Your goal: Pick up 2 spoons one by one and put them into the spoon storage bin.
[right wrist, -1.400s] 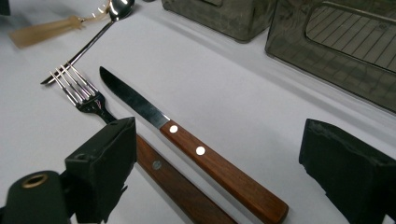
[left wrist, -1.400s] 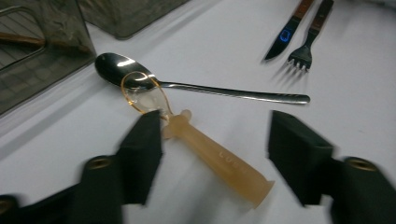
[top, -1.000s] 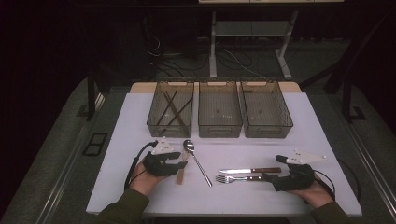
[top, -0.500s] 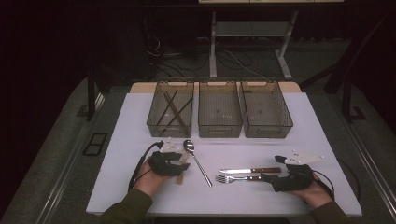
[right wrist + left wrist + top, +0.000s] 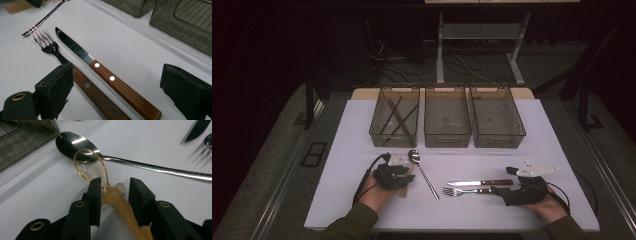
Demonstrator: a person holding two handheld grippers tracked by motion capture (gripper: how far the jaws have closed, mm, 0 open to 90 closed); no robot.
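Left gripper [image 5: 115,187] over the near-left part of the white table [image 5: 557,135], its jaws having just been closing around the neck of a clear amber plastic spoon [image 5: 110,192]; one pad touches the neck, the other stands just clear, so the spoon lies between them but is not yet clamped. The plastic spoon rests flat on the table, its bowl overlapping the bowl of a metal spoon [image 5: 75,145] (whose handle runs off toward the table's near middle). Right gripper [image 5: 116,85] rests at the near right, jaws wide apart, astride the wooden handles of a knife [image 5: 110,78] and a fork [image 5: 50,45] lying side by side. Three grey bins [image 5: 447,117] stand in a row at the far edge; the left one holds dark sticks [image 5: 397,115].
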